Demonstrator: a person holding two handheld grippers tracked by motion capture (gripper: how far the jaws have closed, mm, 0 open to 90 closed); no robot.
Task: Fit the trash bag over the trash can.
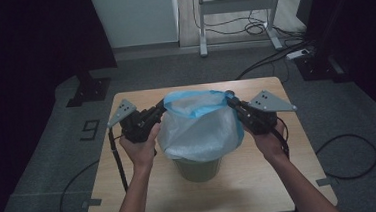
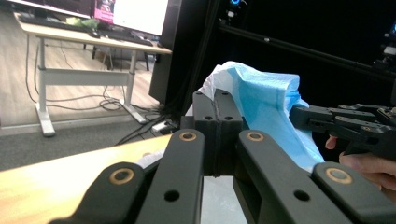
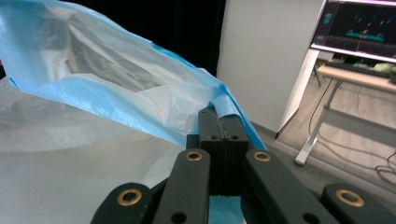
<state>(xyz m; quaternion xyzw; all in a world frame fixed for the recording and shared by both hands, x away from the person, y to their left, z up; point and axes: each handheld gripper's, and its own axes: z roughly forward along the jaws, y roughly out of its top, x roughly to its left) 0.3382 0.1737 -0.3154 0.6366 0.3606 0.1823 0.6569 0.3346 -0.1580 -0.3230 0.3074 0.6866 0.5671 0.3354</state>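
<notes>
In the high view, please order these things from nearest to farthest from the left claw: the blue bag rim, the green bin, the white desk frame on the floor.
1. Blue bag rim: clamped in the left claw, at the bag's left edge.
2. Green bin: under the bag, toward the near table edge.
3. White desk frame: on the floor beyond the table, top of the view.

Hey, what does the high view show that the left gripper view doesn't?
High view alone: the green bin under the bag, the whole wooden table, both forearms and the grey plate on the right gripper.

Left gripper view alone: a desk with a lit monitor on it, and the left gripper close up, jaws shut on the bag's blue rim.

Both: the white bag with a blue rim, the right gripper pinching its far side, and the hand that holds it.
</notes>
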